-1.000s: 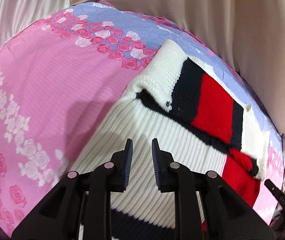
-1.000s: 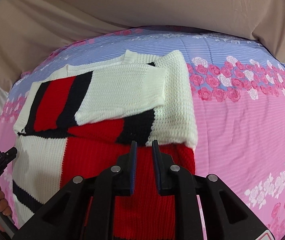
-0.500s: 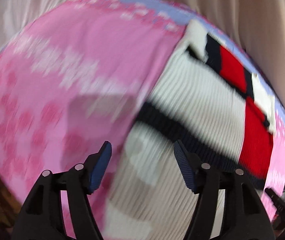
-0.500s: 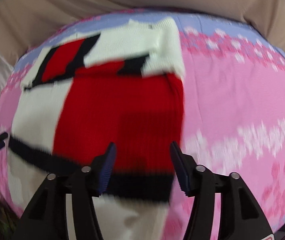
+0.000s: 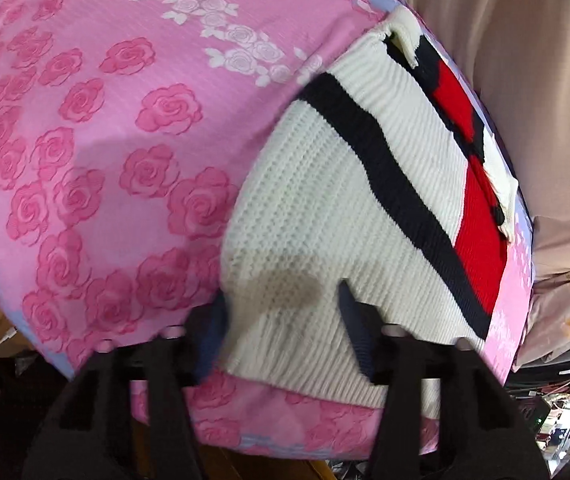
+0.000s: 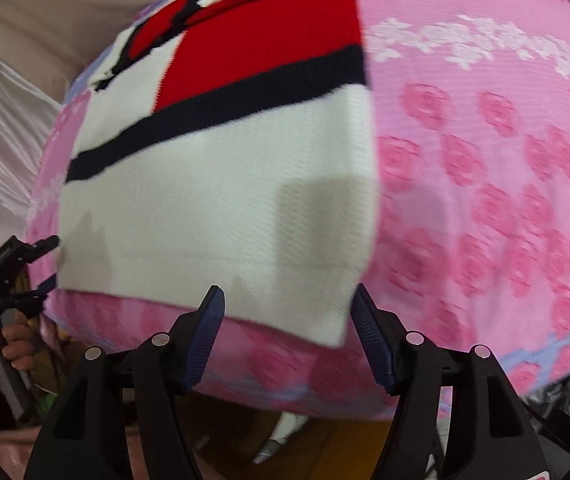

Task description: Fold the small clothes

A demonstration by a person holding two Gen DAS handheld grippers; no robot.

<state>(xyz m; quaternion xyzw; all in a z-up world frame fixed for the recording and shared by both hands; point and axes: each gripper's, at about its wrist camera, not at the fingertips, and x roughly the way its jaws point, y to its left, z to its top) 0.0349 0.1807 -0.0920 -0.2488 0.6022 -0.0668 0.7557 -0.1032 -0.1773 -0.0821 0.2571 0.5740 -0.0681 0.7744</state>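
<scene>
Pink rose-patterned bedding (image 5: 97, 128) covers the surface under me, with beige drapery (image 5: 525, 80) hanging behind it. On it lies the knitted sweater (image 5: 325, 216), white with a black stripe and a red block, sleeves folded in at the far end. My left gripper (image 5: 281, 316) points down at the sweater's near left hem corner; its jaws are closing, the ribbed hem lies between them, and the pads do not yet press it. My right gripper (image 6: 289, 324) stands over the near right hem corner (image 6: 325, 320), jaws fairly wide, holding nothing. In the right wrist view, a hand (image 6: 1, 344) grips the left gripper's handle at the bed's edge.
</scene>
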